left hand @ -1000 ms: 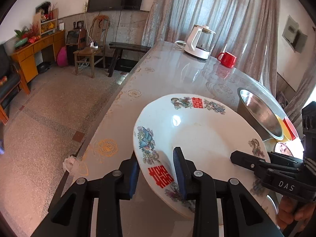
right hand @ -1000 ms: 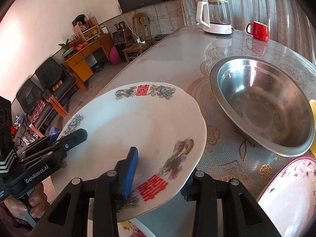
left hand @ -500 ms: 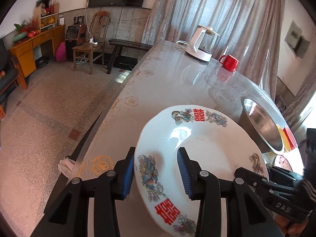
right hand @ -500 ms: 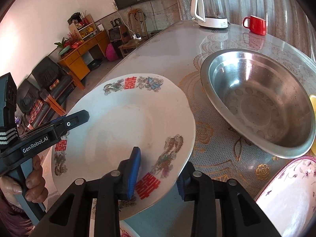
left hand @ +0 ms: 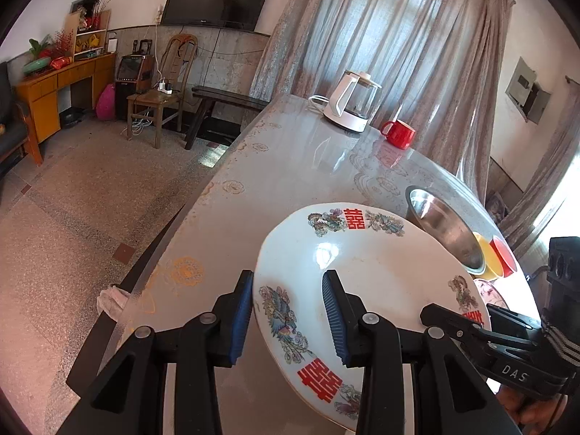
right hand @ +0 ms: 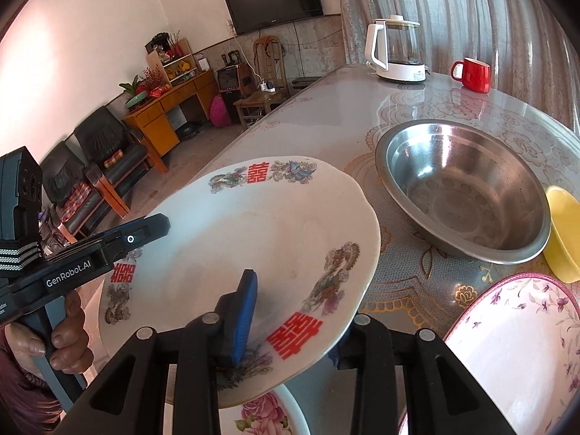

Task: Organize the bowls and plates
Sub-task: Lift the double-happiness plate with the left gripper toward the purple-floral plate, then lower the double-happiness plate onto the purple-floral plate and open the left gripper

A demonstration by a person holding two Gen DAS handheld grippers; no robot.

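A white plate with red characters and dragon-and-phoenix prints (left hand: 380, 275) (right hand: 261, 232) is held up over the table. My left gripper (left hand: 288, 320) straddles its left rim with the jaws apart, not pressing it. My right gripper (right hand: 290, 322) straddles the opposite rim; one blue pad lies on the plate's top, the other is hidden under it. A steel bowl (right hand: 464, 188) (left hand: 446, 224) sits on the table to the right. A yellow bowl (right hand: 565, 232), a pink-rimmed floral plate (right hand: 514, 355) and a rose-patterned dish (right hand: 261, 417) below the held plate are nearby.
A white kettle (left hand: 353, 107) and a red mug (left hand: 398, 134) stand at the table's far end. The table's left edge (left hand: 170, 239) drops to the floor. A red bowl (left hand: 505, 255) sits beside the yellow one.
My left gripper opened on the plate's rim and drew back along it. The plate shifted slightly while my right gripper kept hold.
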